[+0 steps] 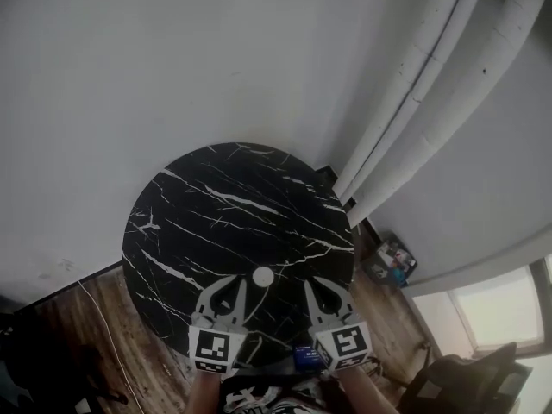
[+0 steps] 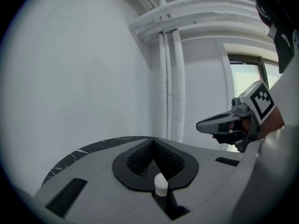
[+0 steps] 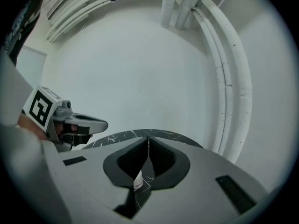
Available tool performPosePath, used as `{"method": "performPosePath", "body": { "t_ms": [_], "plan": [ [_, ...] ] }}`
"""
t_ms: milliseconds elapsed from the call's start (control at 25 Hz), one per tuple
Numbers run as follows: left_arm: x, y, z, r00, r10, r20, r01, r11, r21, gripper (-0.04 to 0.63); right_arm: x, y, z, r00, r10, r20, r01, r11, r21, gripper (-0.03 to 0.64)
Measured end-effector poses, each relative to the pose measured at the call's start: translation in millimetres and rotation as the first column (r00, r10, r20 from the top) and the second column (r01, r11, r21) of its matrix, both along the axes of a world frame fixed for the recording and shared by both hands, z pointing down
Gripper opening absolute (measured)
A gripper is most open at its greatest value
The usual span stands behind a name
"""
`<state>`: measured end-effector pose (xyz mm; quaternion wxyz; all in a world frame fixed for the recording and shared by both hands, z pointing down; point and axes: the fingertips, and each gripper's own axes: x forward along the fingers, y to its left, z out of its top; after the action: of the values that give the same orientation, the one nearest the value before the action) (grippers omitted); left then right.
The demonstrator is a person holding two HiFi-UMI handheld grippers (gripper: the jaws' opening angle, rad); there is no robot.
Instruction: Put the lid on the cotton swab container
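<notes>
A small white cotton swab container (image 1: 263,276) stands near the front edge of a round black marble table (image 1: 233,205). From above only its round white top shows. It sits between my two grippers, apart from both. My left gripper (image 1: 233,285) is just to its left and my right gripper (image 1: 321,286) just to its right; both are shut and hold nothing. In the left gripper view, the jaws (image 2: 152,143) meet at the tips, and the ribbed white container (image 2: 160,185) shows below them. In the right gripper view, the container (image 3: 138,181) shows through the gap below the shut jaws (image 3: 148,139).
A white wall and white pipes (image 1: 431,67) rise behind and to the right of the table. Around the table are a wooden floor with a thin cable (image 1: 99,313), small items (image 1: 392,261) on the floor at right, and a dark chair (image 1: 461,382) at lower right.
</notes>
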<state>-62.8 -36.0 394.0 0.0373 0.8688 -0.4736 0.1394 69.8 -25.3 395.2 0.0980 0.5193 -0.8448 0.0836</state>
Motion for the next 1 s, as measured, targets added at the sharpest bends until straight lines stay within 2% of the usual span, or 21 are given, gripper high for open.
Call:
{"method": "performPosePath", "body": {
  "t_ms": [80, 200, 280, 560, 1000],
  "plan": [
    [-3.2, 2.4, -3.9, 1.000, -0.009, 0.006, 0.008, 1.000, 0.016, 0.014, 1.8, 4.3, -2.2, 1.000, 0.009, 0.015, -0.009, 1.000, 0.008, 0.018],
    [-7.7, 7.3, -7.7, 1.000, -0.024, 0.012, 0.023, 0.999, 0.033, 0.014, -1.7, 12.2, -0.2, 1.000, -0.004, -0.025, 0.004, 1.000, 0.002, 0.018],
    [-9.6, 11.0, -9.4, 1.000, -0.026, 0.012, 0.025, 0.999, 0.038, 0.014, -2.3, 17.1, -0.1, 1.000, -0.004, -0.016, 0.004, 1.000, -0.001, 0.018],
    [-10.1, 16.9, -9.5, 1.000, -0.008, 0.006, 0.008, 0.999, 0.032, 0.014, -10.7, 25.7, -3.1, 0.999, -0.032, -0.008, 0.032, 0.999, -0.004, 0.017],
    [-0.7, 20.5, -15.6, 0.999, 0.033, 0.004, -0.033, 0.998, 0.060, 0.014, -14.5, 27.9, -6.0, 1.000, -0.011, -0.028, 0.011, 1.000, 0.007, 0.017]
  ]
}}
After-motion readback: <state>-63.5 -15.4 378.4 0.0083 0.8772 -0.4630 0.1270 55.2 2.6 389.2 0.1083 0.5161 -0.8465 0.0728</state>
